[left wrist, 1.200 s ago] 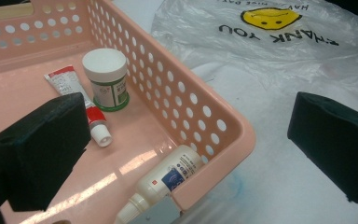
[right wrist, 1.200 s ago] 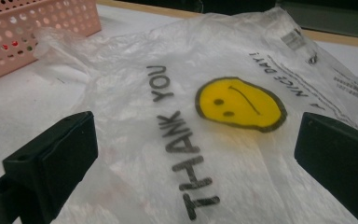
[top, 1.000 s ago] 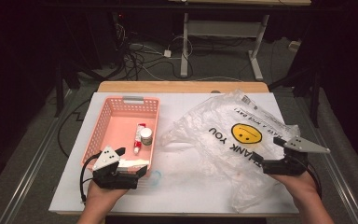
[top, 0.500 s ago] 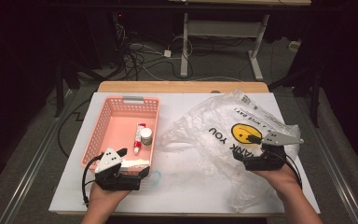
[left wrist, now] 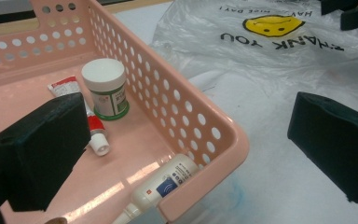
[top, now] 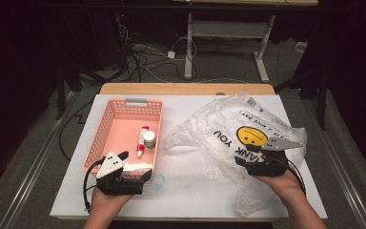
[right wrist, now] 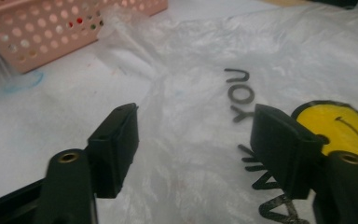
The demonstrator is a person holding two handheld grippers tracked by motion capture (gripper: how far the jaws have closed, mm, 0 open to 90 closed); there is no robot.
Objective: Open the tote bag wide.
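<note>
The right gripper (top: 253, 153) sits on the clear plastic bag (top: 233, 138), which lies crumpled over the right half of the white table (top: 186, 109), its yellow smiley print at about 12 o'clock from the jaws in the high view. In the right gripper view the two black fingers (right wrist: 114, 140) stand apart with a fold of the bag's film between them; they have just been closing, but neither pad visibly presses the plastic, so nothing is gripped. The printed letters "YOU" lie just beyond the gap, toward 12 o'clock, and the smiley runs under the right-hand finger toward 3 o'clock. The left gripper (top: 143, 175) rests at the near left of the table, its jaws spread wide and holding nothing; in the left gripper view they straddle the near corner of the pink basket (left wrist: 205, 140), one finger over the basket floor, the other over bare table. Inside the basket stand a white-lidded jar (left wrist: 106, 87) and, touching it at its 8 o'clock, a red-and-white tube (left wrist: 91, 126); a white bottle (left wrist: 165, 184) lies against the near wall, its lower end cut off by the frame edge. A faint blue ring marks the table by that corner. The bag's near edge is hidden under the right hand, and its mouth cannot be made out.
</note>
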